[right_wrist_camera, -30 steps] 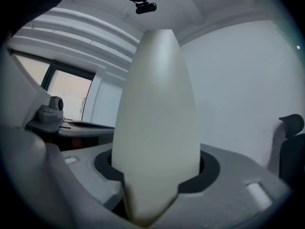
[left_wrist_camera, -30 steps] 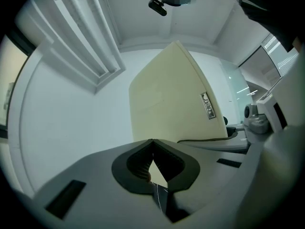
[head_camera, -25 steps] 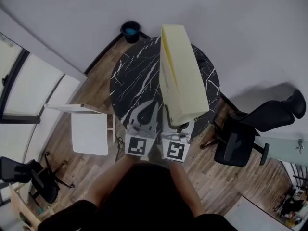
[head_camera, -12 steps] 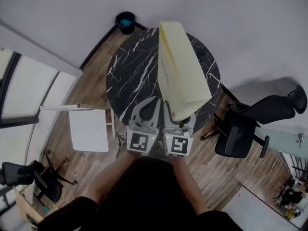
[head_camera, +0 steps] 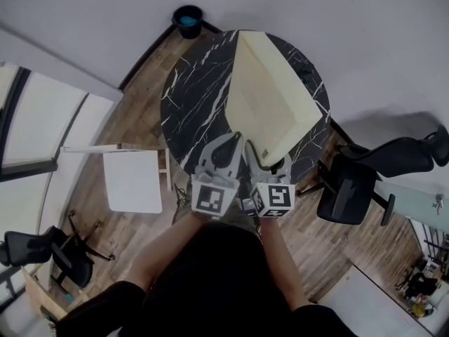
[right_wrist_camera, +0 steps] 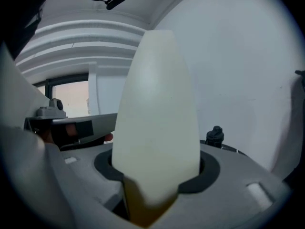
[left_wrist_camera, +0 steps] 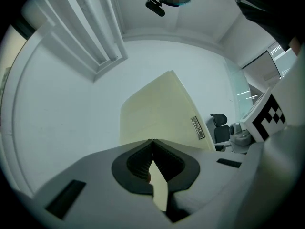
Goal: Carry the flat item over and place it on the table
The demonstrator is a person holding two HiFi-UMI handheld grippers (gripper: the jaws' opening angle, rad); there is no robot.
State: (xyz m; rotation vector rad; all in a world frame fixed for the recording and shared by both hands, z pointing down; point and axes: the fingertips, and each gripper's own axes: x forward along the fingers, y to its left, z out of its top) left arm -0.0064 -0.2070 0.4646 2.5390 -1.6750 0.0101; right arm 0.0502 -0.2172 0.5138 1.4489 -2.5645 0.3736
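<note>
A thick pale yellow flat pad (head_camera: 270, 97) slants low over the round black marble table (head_camera: 193, 111), its far end toward the wall. My right gripper (head_camera: 266, 161) is shut on the pad's near edge; in the right gripper view the pad (right_wrist_camera: 157, 118) fills the space between the jaws. My left gripper (head_camera: 226, 146) is shut, its tips beside the pad's near left side. In the left gripper view the tips (left_wrist_camera: 152, 141) meet with the pad (left_wrist_camera: 157, 109) just beyond; whether they pinch any of it I cannot tell.
A dark bin with a blue inside (head_camera: 188, 20) stands by the wall behind the table. A black office chair (head_camera: 365, 181) is at the right, a white side table (head_camera: 132, 181) at the left, another chair (head_camera: 42, 251) at lower left. A small black object (right_wrist_camera: 215, 135) stands on the table.
The pad has tipped from steeply upright to a lower slant over the table. Both grippers have moved forward and slightly right with it.
</note>
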